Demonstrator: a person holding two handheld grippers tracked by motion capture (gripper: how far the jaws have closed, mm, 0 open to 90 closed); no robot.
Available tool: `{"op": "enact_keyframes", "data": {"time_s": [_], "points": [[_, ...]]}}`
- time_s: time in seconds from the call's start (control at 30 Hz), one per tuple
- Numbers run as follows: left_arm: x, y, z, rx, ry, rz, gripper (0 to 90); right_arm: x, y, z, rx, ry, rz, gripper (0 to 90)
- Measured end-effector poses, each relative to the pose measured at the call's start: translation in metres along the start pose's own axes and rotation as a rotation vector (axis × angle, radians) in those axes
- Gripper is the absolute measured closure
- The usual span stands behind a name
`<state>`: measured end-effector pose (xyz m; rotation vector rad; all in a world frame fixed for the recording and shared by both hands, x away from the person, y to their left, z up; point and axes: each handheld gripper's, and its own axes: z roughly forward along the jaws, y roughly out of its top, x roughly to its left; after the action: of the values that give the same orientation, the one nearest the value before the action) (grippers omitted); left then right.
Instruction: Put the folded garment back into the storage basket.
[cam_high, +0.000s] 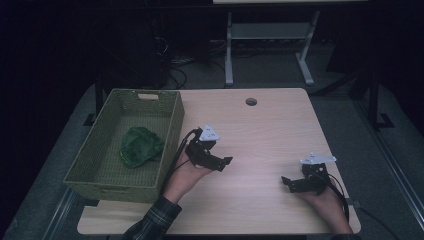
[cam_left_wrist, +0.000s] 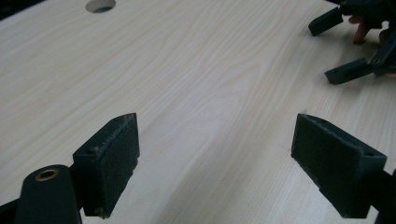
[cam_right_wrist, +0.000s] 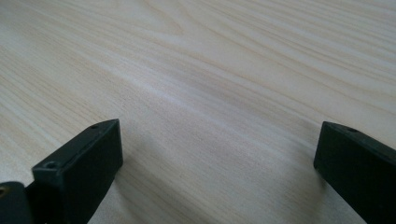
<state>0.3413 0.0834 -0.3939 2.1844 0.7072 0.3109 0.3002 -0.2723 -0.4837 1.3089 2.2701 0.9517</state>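
Green crumpled cloth (cam_high: 140, 146) lies in woven rectangular basket (cam_high: 169, 131)

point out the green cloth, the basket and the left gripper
green cloth (cam_high: 140, 146), high view, middle of the crumpled cloth
basket (cam_high: 172, 131), high view, its right woven wall
left gripper (cam_left_wrist: 215, 156), left gripper view, midway between its open fingertips

High view: fixed above the near edge, looking forward and down over the whole table (cam_high: 260, 125), with the basket (cam_high: 107, 172) at left and floor beyond. Left gripper view: low and close over the tabletop, facing right and far, taking in the cable hole (cam_left_wrist: 100, 4) and the right gripper (cam_left_wrist: 348, 46). Right gripper view: very close to the bare wood; both share it with the high view.
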Motion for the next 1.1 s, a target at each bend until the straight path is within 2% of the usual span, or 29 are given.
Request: {"op": "enact_keyframes", "data": {"time_s": [0.17,0.4,0.5,0.73,0.83,0.87,0.93,1.1], "points": [[-0.001,-0.013,0.011,-0.006,0.006,-0.006,14.9,0.000,0.000,0.000,-0.001,0.000,0.000,0.9],[-0.001,-0.034,0.027,0.019,0.015,-0.006,15.0,0.000,0.000,0.000,0.000,0.000,-0.001,0.9],[-0.001,-0.043,0.035,0.051,0.026,0.010,14.9,0.000,0.000,0.000,0.000,0.000,-0.001,0.9],[-0.001,-0.058,0.049,0.099,0.031,-0.001,14.4,0.000,0.000,0.000,0.000,0.000,-0.001,0.9],[0.000,-0.063,0.052,0.097,0.033,-0.005,14.4,0.000,0.000,0.000,0.000,0.000,-0.001,0.9],[0.000,-0.066,0.051,0.073,0.036,-0.013,13.7,0.000,0.000,0.000,0.000,0.000,-0.001,0.9],[-0.001,-0.068,0.051,0.059,0.040,-0.019,14.0,0.000,0.000,0.000,0.000,0.000,-0.001,0.9],[-0.002,-0.068,0.051,0.059,0.044,-0.019,13.8,0.000,0.000,0.000,0.000,0.000,-0.001,0.9]]}}
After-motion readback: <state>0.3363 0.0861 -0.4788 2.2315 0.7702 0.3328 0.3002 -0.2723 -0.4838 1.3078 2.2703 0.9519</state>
